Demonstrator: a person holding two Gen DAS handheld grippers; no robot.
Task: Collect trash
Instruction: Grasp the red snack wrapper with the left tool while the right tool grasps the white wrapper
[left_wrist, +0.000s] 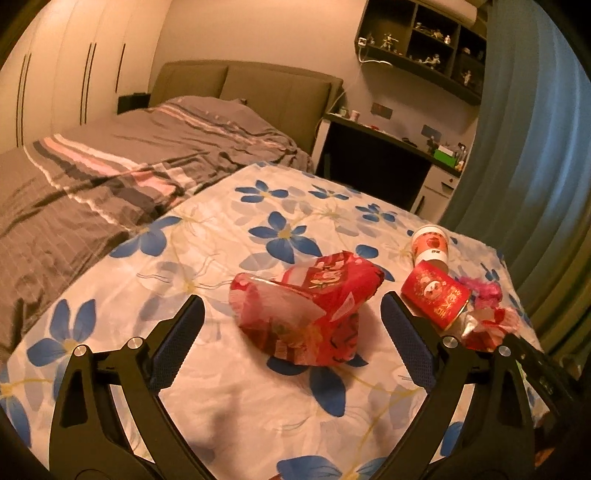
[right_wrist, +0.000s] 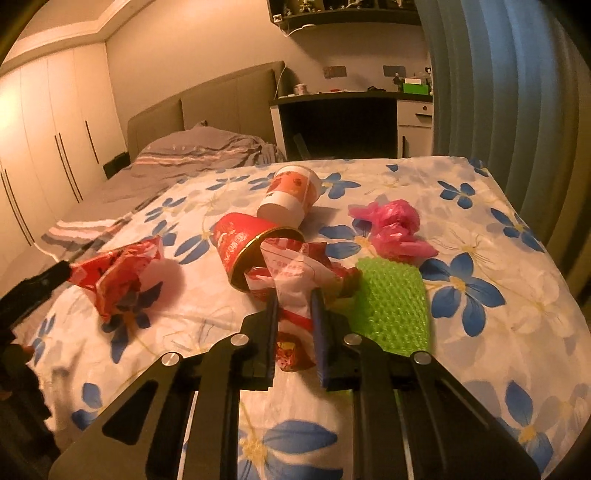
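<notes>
My right tool (right_wrist: 294, 295) pinches a crumpled red-and-white wrapper (right_wrist: 291, 266) lying on the flowered worktop (right_wrist: 498, 229) against the mouth of a tipped red cup (right_wrist: 243, 243), while my left tool (left_wrist: 291, 314) stands wide, straddling a crushed red bag (left_wrist: 306, 306) without touching it.

Crumpled red wrapper (left_wrist: 306, 314), tipped red cup (right_wrist: 243, 243), pink bag (right_wrist: 391, 229) on floral cloth (right_wrist: 498, 258).
</notes>
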